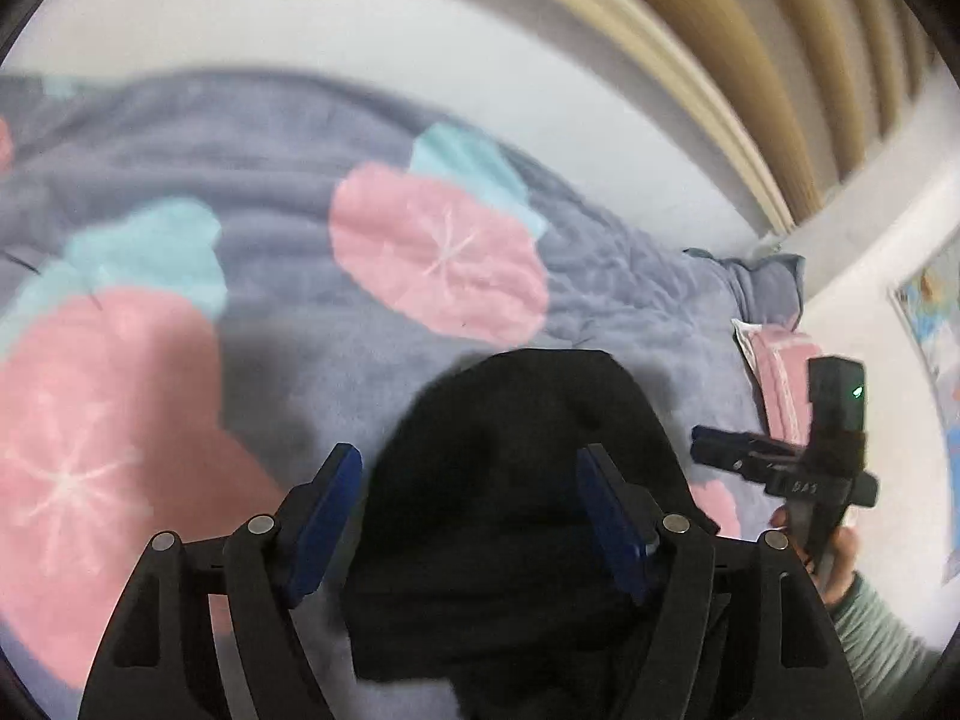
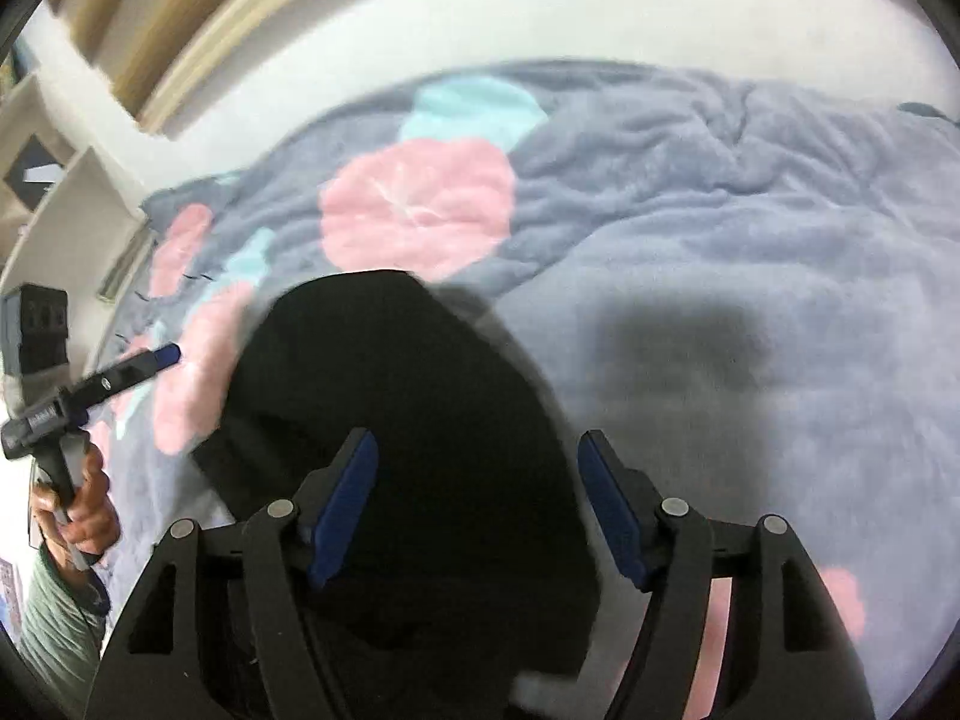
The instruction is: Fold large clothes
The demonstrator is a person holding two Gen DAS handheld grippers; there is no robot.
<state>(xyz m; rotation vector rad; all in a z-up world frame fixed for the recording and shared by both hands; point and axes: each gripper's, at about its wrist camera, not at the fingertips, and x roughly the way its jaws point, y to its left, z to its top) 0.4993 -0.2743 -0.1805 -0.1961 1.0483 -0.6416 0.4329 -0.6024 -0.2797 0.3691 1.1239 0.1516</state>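
A black garment (image 1: 510,510) lies folded in a compact heap on the bed. It also shows in the right wrist view (image 2: 408,420). My left gripper (image 1: 471,516) is open, its blue pads apart above the garment and holding nothing. My right gripper (image 2: 477,504) is open too, above the garment's right part, empty. The right gripper also shows in the left wrist view (image 1: 720,450), to the right of the garment. The left gripper also shows in the right wrist view (image 2: 162,355), to the left of the garment.
A grey-blue fleece blanket (image 1: 630,276) with pink and teal round patches covers the bed. A white wall (image 1: 420,30) and beige curtain (image 1: 750,48) stand behind. A pink pillow (image 1: 774,372) lies at the right. White shelves (image 2: 66,192) stand at the left.
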